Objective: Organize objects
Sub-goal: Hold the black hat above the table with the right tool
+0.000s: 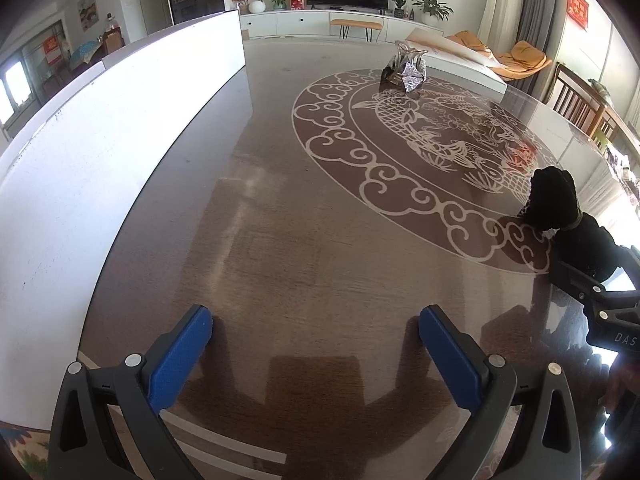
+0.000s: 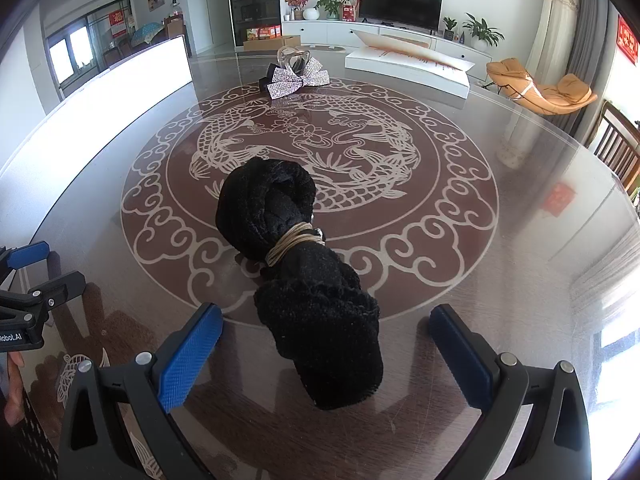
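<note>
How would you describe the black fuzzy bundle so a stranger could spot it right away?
Start at the round glass-topped table with the pale fish-and-cloud medallion. On the medallion's near edge, between the right gripper's open jaws, lies the black fuzzy cloth bundle. Unlike the sparkly silver bow at the far side, it is dark, soft and cinched with beige cord.

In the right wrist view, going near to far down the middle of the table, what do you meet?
Right gripper, open → black fuzzy bundle tied with a pale cord → fish pattern in the table → sparkly bow → clear glass ornament.
</note>
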`<state>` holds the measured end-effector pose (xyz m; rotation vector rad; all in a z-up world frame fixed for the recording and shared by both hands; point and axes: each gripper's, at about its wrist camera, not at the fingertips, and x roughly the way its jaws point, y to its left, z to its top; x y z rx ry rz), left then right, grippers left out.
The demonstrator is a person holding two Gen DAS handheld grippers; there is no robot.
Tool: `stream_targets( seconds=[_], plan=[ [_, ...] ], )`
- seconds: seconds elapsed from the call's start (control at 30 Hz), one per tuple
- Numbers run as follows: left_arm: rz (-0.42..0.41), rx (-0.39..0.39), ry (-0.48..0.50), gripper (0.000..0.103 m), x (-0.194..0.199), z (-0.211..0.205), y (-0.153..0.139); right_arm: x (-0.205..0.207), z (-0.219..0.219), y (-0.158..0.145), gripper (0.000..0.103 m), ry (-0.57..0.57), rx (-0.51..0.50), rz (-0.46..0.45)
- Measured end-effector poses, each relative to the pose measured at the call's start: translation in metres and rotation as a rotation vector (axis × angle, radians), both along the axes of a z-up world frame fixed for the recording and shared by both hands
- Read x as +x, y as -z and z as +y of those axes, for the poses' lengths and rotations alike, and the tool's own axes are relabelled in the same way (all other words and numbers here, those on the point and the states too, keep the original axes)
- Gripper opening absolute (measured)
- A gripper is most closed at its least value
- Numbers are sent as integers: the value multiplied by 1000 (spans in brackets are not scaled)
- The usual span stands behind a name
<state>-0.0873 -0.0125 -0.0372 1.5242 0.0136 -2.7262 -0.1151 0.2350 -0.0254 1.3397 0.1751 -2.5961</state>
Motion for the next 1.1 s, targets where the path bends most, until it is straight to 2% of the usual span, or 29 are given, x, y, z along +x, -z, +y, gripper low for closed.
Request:
stream_targets(
  seconds=[0.2, 0.4, 1.1],
  plan=[
    [4, -1, 2, 103, -21, 11, -1, 0, 0, 0, 103, 0, 0, 0],
    [38, -1, -1, 103, -18, 11, 0, 0, 0, 0, 103, 0, 0, 0],
    [38, -1, 1, 103, -25, 11, 0, 1, 0, 0, 103, 1, 0, 0]
  ],
)
